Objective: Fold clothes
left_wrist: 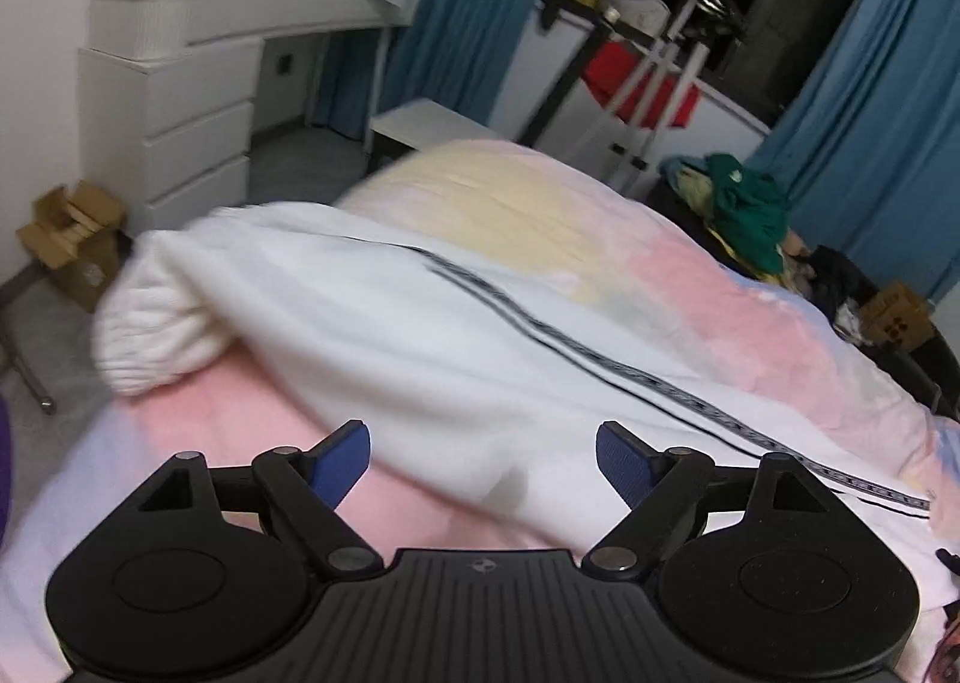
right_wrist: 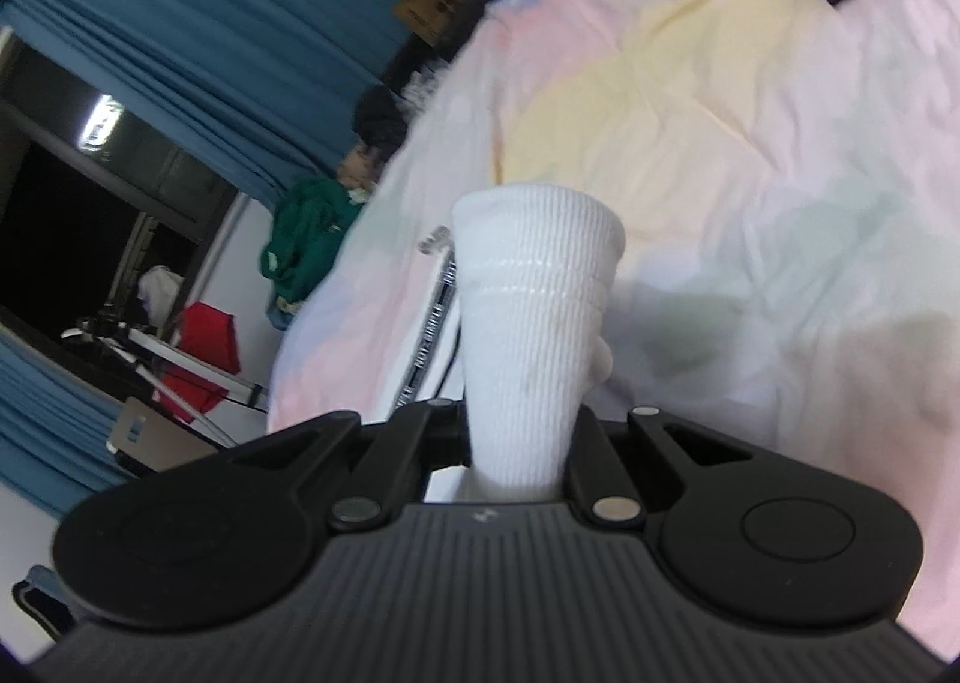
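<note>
Ribbed white cuff [right_wrist: 534,335] pinched in closed right gripper [right_wrist: 516,443], left gripper [left_wrist: 483,464] spread wide and empty just above soft white garment [left_wrist: 372,317] (black patterned stripe down its length), spread over rumpled pastel bedspread [left_wrist: 750,335], blue curtains [left_wrist: 480,5] beyond

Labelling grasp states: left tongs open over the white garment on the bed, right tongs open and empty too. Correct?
Not quite. The right tongs are shut on the garment's white ribbed cuff, as the right wrist view shows. The rest holds: in the left wrist view the left tongs stand open, nothing between them, over the white garment on the bed.
</note>
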`<state>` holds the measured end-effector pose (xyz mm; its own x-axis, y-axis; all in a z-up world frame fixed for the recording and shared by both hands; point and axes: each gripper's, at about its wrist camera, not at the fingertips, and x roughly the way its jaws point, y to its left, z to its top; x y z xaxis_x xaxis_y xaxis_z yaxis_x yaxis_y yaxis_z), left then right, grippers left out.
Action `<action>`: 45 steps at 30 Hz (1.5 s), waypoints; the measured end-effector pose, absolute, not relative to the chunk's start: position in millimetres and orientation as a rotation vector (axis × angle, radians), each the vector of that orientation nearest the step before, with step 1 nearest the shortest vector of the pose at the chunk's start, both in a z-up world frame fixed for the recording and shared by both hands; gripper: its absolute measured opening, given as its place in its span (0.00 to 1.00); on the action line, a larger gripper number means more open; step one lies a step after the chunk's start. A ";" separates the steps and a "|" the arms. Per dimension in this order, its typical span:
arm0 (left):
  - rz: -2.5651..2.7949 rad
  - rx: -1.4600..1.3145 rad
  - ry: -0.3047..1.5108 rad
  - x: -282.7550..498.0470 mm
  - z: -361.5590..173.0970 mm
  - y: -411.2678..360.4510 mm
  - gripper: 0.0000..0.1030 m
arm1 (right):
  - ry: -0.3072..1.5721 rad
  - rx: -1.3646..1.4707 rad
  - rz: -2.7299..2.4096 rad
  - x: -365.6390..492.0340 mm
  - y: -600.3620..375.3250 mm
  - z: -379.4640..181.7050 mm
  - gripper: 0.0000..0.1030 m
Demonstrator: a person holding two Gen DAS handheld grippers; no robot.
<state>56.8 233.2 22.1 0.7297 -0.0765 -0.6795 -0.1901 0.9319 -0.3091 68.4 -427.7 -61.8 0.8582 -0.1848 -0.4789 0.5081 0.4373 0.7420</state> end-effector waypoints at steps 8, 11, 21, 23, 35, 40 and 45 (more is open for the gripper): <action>0.001 -0.205 0.673 110.0 5.5 146.8 0.86 | 0.332 1.006 -0.443 70.0 -425.1 -55.7 0.08; -0.011 -0.135 0.648 124.0 -17.7 118.1 0.86 | 0.328 0.996 -0.447 70.4 -423.9 -55.0 0.08; 0.020 0.163 0.677 159.6 -82.7 90.6 0.91 | 0.280 0.897 -0.430 70.4 -413.4 -46.0 0.08; 0.016 0.174 0.681 162.6 -90.4 91.8 0.91 | 0.269 0.858 -0.425 70.8 -409.0 -42.1 0.08; -0.020 0.178 0.713 170.5 -98.9 104.2 0.96 | 0.171 0.536 -0.425 73.3 -352.3 1.2 0.08; -0.041 0.134 0.703 169.0 -82.9 115.1 0.96 | 0.113 0.316 -0.402 74.7 -296.0 34.4 0.08; -0.030 0.057 0.643 160.3 -52.4 135.1 0.96 | 0.053 0.138 -0.299 84.1 -209.3 58.7 0.08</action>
